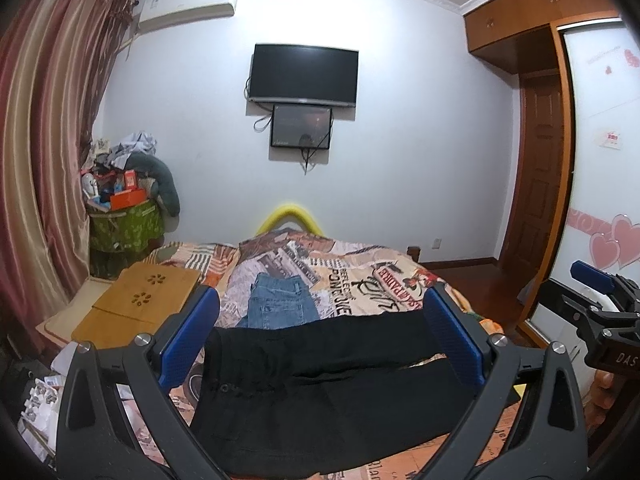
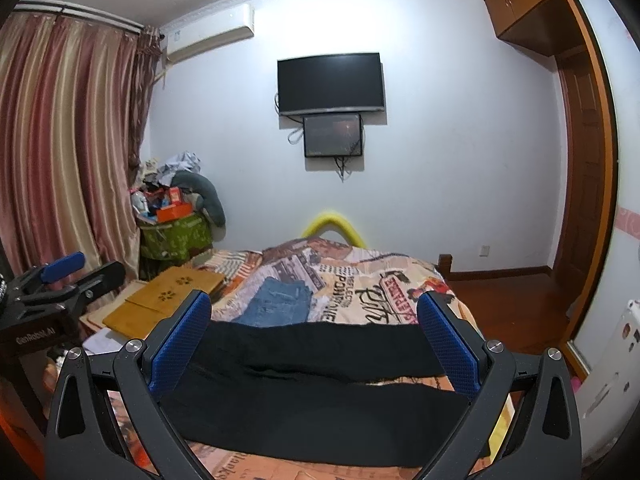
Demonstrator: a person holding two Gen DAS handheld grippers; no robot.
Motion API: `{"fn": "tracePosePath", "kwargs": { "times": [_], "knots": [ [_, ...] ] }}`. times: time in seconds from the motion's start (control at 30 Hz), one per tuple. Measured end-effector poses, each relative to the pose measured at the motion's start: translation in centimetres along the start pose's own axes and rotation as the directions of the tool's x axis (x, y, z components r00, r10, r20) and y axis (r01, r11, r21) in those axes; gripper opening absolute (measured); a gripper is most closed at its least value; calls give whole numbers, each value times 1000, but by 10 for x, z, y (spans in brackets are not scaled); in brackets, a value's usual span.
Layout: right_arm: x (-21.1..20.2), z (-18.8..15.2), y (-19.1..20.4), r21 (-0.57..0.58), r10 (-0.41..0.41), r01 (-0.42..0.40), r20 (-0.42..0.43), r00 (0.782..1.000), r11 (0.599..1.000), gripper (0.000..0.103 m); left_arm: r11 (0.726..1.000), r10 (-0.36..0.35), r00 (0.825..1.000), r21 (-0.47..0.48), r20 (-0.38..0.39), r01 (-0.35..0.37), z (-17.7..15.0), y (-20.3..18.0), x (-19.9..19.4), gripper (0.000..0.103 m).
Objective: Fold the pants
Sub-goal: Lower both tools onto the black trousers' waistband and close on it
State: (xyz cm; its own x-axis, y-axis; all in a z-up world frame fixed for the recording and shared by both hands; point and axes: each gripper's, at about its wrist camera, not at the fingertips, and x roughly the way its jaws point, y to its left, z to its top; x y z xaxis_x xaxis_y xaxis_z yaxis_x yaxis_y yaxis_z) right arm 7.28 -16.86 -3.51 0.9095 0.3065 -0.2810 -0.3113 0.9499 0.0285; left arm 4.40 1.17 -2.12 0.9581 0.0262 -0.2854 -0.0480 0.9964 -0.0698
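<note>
The black pants (image 1: 320, 384) are lying flat across the near end of the bed (image 1: 380, 276), stretched sideways, and they are looking already doubled over: one long layer is sitting on another, with an offset edge running along the length. The waistband end with its button is showing toward the left in the left wrist view. The cloth is plain, dark and limp, and is creasing softly near the waist.

Both tools are hovering just above the pants. The left gripper (image 1: 320, 336) is spread wide with nothing between its blue pads, and the right gripper (image 2: 316, 344) is just as wide and just as empty. Each is peeking into the edge of the other's view, so they are side by side.

I am guessing the next fold is coming up. To do it well, each gripper should be pinching both layers together at one end's corners, lifting evenly and carrying that end over to meet the other, so the edges line up and no layer slides.

Beyond the pants a pair of folded jeans (image 1: 280, 300) is resting farther up the patterned bedspread, well apart. A wooden lap table (image 1: 140, 300) is sitting on the bed's left side.
</note>
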Motion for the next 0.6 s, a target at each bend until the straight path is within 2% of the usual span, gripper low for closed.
{"fn": "tracePosePath", "kwargs": {
  "times": [0.17, 0.3, 0.43, 0.6],
  "knots": [
    [34, -17, -15, -2, -45, 45, -79, 996, 999, 102, 1000, 8, 997, -20, -80, -10, -11, 14, 40, 103],
    [68, -35, -30, -17, -94, 92, -158, 983, 996, 102, 999, 27, 986, -40, -167, -34, -26, 29, 83, 103],
    [95, -49, -41, -19, -112, 111, -228, 967, 994, 102, 996, 48, 965, -55, -257, -64, -48, 47, 128, 103],
    [135, -69, -57, -19, -87, 85, -318, 944, 996, 102, 993, 108, 931, -14, -350, -120, -80, 74, 181, 103]
  ]
}}
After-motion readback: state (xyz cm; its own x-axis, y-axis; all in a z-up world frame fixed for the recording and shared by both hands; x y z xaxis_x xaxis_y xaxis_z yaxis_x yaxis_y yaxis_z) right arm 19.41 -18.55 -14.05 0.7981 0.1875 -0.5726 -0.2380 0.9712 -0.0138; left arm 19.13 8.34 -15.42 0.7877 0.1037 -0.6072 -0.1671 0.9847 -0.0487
